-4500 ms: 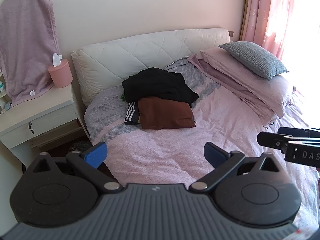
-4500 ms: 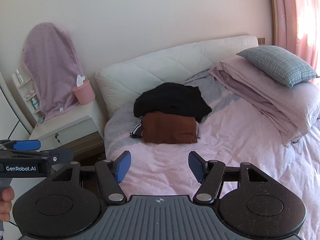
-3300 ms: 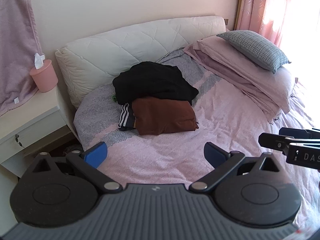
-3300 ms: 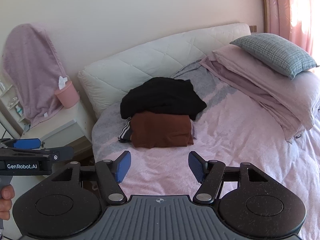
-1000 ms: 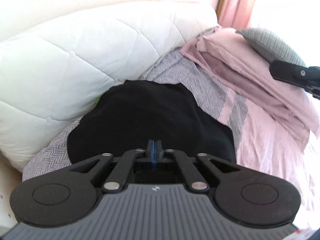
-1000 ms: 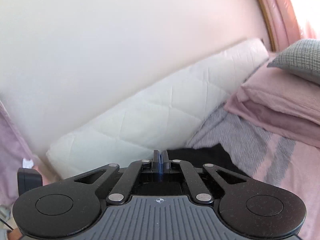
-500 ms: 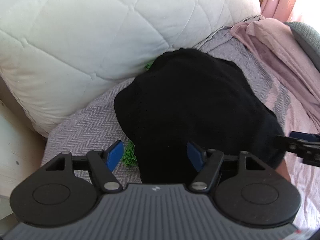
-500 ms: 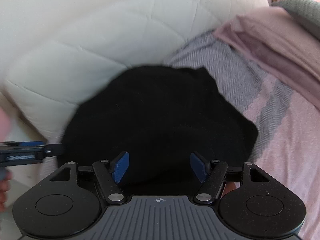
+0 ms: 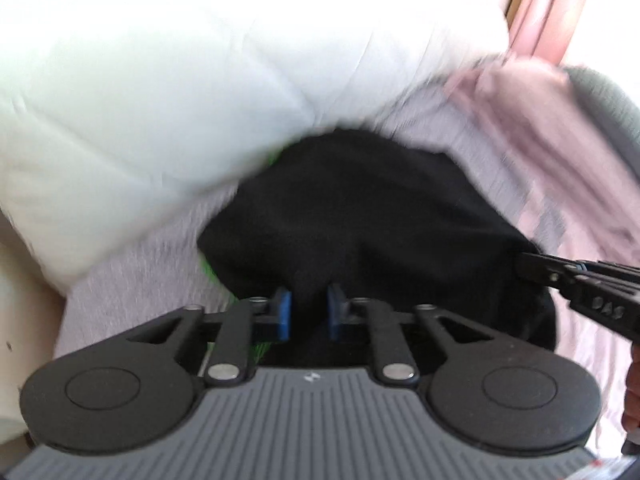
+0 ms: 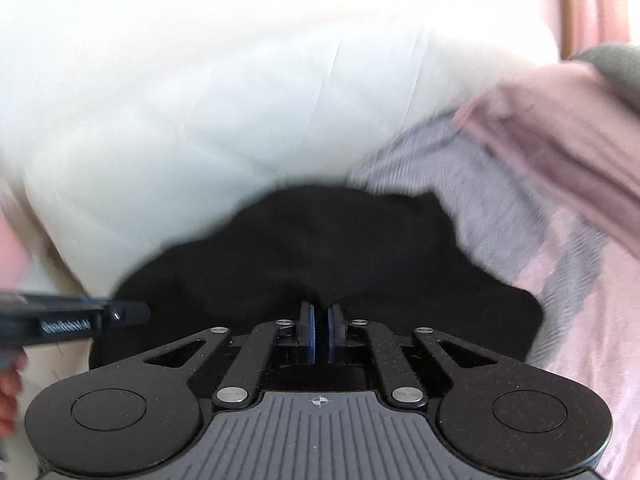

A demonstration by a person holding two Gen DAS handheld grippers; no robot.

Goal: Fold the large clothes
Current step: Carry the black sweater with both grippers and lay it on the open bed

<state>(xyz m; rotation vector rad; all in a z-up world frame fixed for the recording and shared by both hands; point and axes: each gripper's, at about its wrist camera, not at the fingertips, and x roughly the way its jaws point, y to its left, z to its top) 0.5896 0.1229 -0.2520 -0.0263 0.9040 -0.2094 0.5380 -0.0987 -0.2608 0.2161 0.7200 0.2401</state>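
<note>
A crumpled black garment (image 9: 380, 220) lies on the bed below the white headboard cushion. My left gripper (image 9: 309, 312) is shut on a fold of its near edge, with black cloth bunched between the blue pads. In the right wrist view the same black garment (image 10: 340, 248) fills the middle, and my right gripper (image 10: 320, 334) is shut on its near edge with only a thin gap between the pads. Each gripper shows in the other's view: the right gripper (image 9: 580, 292) at the garment's right side, the left gripper (image 10: 80, 320) at its left. Both views are motion-blurred.
A white quilted headboard cushion (image 9: 160, 100) rises right behind the garment. A green item (image 9: 208, 272) peeks out under its left edge. Folded pink bedding (image 9: 560, 140) and a grey pillow (image 9: 612, 108) lie to the right. The bedspread (image 10: 580, 280) is pink and grey.
Half a second ago both grippers hung open over the black garment. Both have since dropped lower and shut on its near edge.
</note>
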